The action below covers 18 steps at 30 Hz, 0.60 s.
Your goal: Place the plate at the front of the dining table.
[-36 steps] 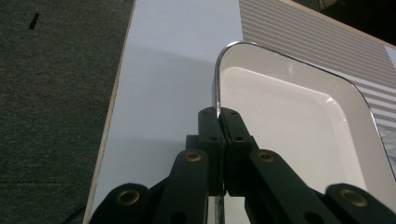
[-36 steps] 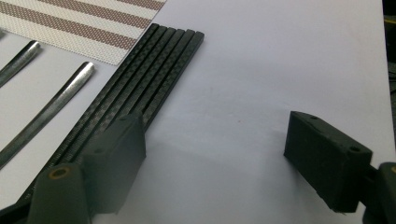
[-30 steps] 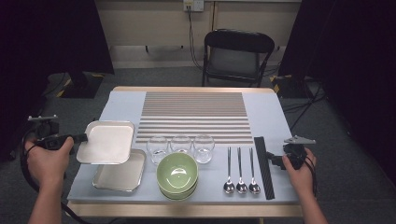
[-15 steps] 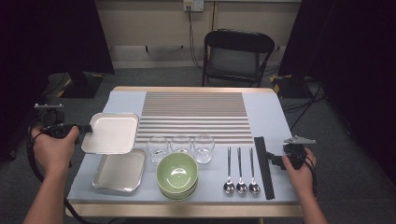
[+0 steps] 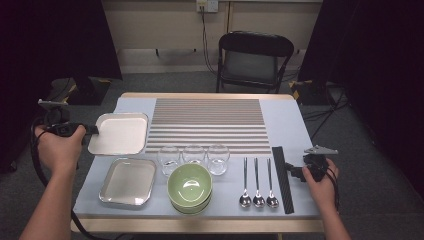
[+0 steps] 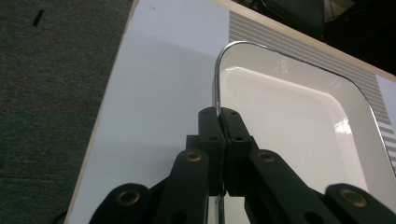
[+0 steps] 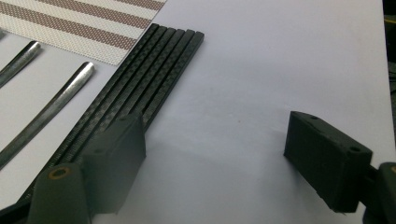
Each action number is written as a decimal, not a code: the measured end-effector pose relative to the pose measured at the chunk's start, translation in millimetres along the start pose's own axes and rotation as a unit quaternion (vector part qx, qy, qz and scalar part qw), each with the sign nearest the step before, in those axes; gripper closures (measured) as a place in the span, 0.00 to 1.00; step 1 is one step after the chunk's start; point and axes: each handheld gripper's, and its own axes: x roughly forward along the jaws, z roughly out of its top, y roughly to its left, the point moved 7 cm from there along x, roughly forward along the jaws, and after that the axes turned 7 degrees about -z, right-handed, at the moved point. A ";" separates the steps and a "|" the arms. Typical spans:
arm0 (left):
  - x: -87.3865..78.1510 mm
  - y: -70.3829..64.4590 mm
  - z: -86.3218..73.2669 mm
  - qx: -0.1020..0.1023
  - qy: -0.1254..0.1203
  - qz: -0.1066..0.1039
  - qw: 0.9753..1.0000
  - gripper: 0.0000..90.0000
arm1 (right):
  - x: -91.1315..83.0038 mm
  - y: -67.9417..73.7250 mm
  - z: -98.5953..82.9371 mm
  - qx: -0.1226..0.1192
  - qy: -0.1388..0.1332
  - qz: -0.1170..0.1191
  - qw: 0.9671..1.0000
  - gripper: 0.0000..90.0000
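Table [image 5: 295, 125] with pale blue top, striped placemat [image 5: 207, 124] across its far middle. My left gripper [image 6: 219, 122] is clenched on the near-left rim of a white metal tray [image 5: 120, 133], holding it at the table's left side, just beside the placemat's left edge. A second tray [image 5: 128, 181] lies flat nearer me, below the held one. Green bowls [image 5: 190, 186] stacked at front centre, three glasses [image 5: 194, 156] in a row just behind them. Black chopsticks [image 7: 154, 77] lie bundled right of three spoons [image 5: 258, 182]. My right gripper [image 7: 219, 158] is released, jaws wide apart, over bare tabletop just beside the chopsticks.
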 end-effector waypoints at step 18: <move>1.1 -25.5 25.2 0.003 -0.003 0.002 1.000 0.99 | 0.0 0.1 0.0 0.000 0.000 0.000 1.000 0.22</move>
